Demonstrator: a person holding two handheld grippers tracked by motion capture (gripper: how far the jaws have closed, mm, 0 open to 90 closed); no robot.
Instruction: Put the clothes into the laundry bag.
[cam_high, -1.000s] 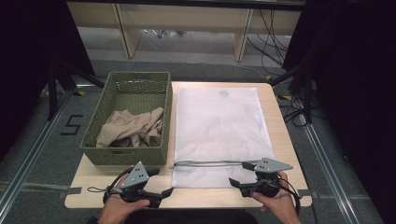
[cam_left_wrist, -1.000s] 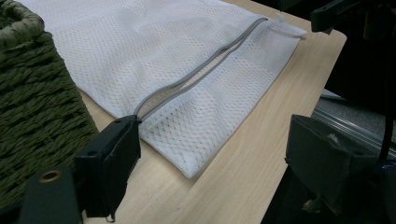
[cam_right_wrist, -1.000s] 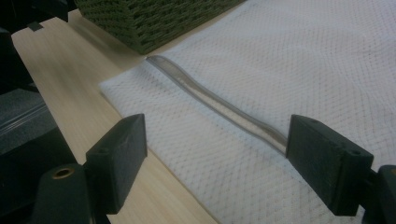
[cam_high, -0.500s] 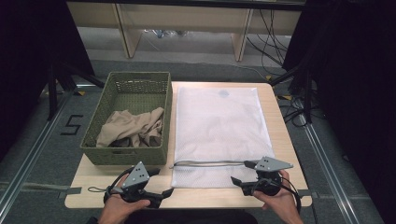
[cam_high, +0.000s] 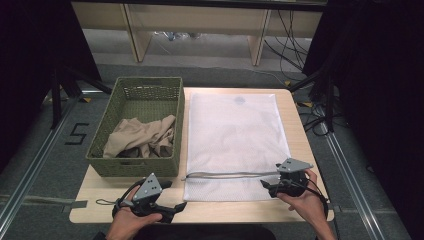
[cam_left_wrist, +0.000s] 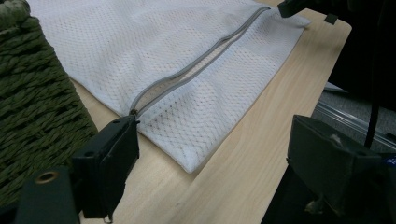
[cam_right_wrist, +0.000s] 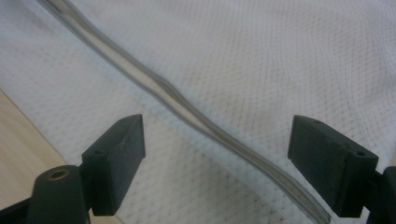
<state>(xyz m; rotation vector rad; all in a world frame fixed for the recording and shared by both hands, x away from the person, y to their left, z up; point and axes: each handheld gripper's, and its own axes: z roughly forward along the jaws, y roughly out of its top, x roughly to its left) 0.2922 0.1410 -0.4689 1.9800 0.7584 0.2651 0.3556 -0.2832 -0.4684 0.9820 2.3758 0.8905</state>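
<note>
Right tongs (cam_high: 266, 184) have crept onto the mesh bag (cam_high: 235, 130); zipper (cam_right_wrist: 187, 112) between jaws.

Right gripper (cam_right_wrist: 217, 168): two black jaws rising from the bottom edge, set wide apart, nothing between them but cloth below. White mesh bag (cam_right_wrist: 289, 60): fine netted fabric, lying flat, covering most of the field. Grey zipper (cam_right_wrist: 187, 109): a closed strip running diagonally from upper left to lower right, passing between the jaws, slightly wavy at mid-length, its near end just beside the right-hand jaw. Wooden table (cam_right_wrist: 21, 140): pale bare surface at the left edge, beside the bag's hem
</note>
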